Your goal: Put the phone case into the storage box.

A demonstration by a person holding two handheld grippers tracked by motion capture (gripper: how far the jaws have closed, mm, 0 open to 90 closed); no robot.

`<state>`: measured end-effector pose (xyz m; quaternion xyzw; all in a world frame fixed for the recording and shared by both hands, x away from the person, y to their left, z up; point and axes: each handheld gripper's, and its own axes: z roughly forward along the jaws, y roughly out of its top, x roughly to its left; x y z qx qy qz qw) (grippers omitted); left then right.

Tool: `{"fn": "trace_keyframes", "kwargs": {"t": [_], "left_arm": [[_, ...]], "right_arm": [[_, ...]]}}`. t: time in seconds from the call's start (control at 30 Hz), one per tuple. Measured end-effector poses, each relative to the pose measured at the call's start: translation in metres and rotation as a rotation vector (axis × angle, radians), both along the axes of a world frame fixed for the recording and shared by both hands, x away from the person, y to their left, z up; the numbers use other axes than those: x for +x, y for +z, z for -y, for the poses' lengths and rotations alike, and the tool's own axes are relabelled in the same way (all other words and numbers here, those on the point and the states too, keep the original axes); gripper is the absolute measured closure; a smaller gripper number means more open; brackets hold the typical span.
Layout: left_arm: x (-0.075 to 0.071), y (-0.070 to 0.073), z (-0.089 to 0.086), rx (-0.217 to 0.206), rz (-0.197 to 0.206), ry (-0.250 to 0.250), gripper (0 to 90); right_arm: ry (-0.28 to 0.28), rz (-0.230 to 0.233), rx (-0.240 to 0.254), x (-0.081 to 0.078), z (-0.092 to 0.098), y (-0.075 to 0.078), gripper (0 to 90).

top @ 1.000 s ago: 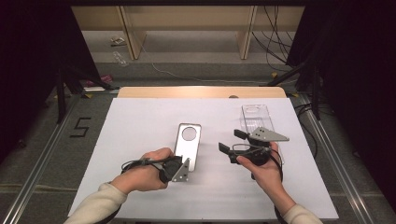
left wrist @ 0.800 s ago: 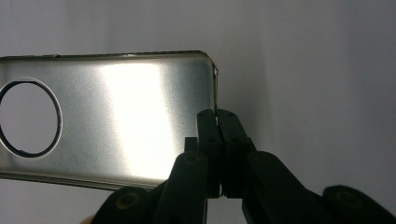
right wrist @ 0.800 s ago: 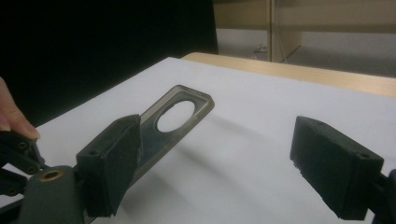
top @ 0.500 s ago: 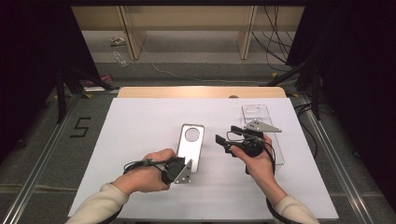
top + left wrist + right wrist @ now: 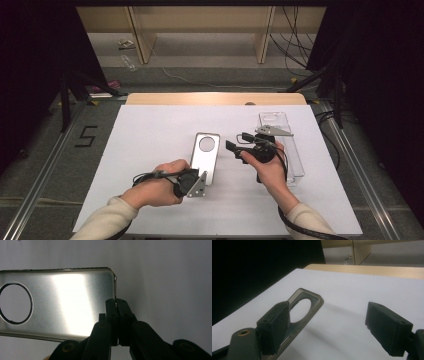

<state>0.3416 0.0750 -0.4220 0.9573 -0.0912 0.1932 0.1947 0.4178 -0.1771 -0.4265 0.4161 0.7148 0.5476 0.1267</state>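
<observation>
A silver metal phone case [image 5: 206, 156] with a round hole near its far end lies lengthwise in the middle of the white table [image 5: 150, 140]. My left gripper [image 5: 204, 176] is shut on the case's near short edge; in the left gripper view the jaws of that gripper [image 5: 116, 302] pinch the rim of the case [image 5: 70, 300]. My right gripper [image 5: 239, 141] stands open just right of the case's far end, pointing left at it. In the right gripper view this gripper [image 5: 328, 313] has wide-set jaws, and the holed end of the case [image 5: 313, 302] shows beyond the left jaw, with a shadow beside it.
A clear plastic case [image 5: 295, 160] lies lengthwise on the table to the right of my right hand. A wooden strip [image 5: 215, 98] runs along the table's far edge. Cables trail on the floor at the far right.
My right gripper has moved left, from over the clear case toward the holed end of the metal case. The left gripper and the metal case have kept still.
</observation>
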Motion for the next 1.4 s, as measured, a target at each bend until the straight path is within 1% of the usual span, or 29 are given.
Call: {"fn": "trace_keyframes", "kwargs": {"t": [0.27, 0.43, 0.83, 1.13, 1.23, 1.3, 1.4], "left_arm": [[-0.001, 0.000, 0.001, 0.002, 0.003, -0.007, 88.4], [-0.001, 0.001, 0.002, 0.003, 0.010, -0.014, 88.4], [-0.002, 0.001, 0.003, -0.001, 0.009, -0.016, 88.4], [-0.003, 0.000, 0.003, 0.000, 0.001, -0.016, 88.4], [-0.003, 0.000, 0.004, -0.001, 0.001, -0.018, 88.4], [-0.004, 0.000, 0.004, -0.010, -0.003, -0.015, 88.5], [-0.003, 0.001, 0.003, -0.001, 0.002, -0.023, 88.4]], "right_arm": [[-0.001, -0.022, 0.005, 0.006, -0.006, -0.002, 21.7], [0.002, -0.027, 0.008, 0.010, -0.010, -0.003, 22.2], [0.008, -0.046, 0.016, 0.016, -0.017, -0.006, 22.6], [0.014, -0.074, 0.022, 0.021, -0.024, -0.012, 24.4], [0.013, -0.083, 0.025, 0.022, -0.026, -0.014, 27.1], [0.016, -0.094, 0.026, 0.023, -0.027, -0.015, 28.9], [0.028, -0.102, 0.027, 0.023, -0.028, -0.017, 31.2]]}}
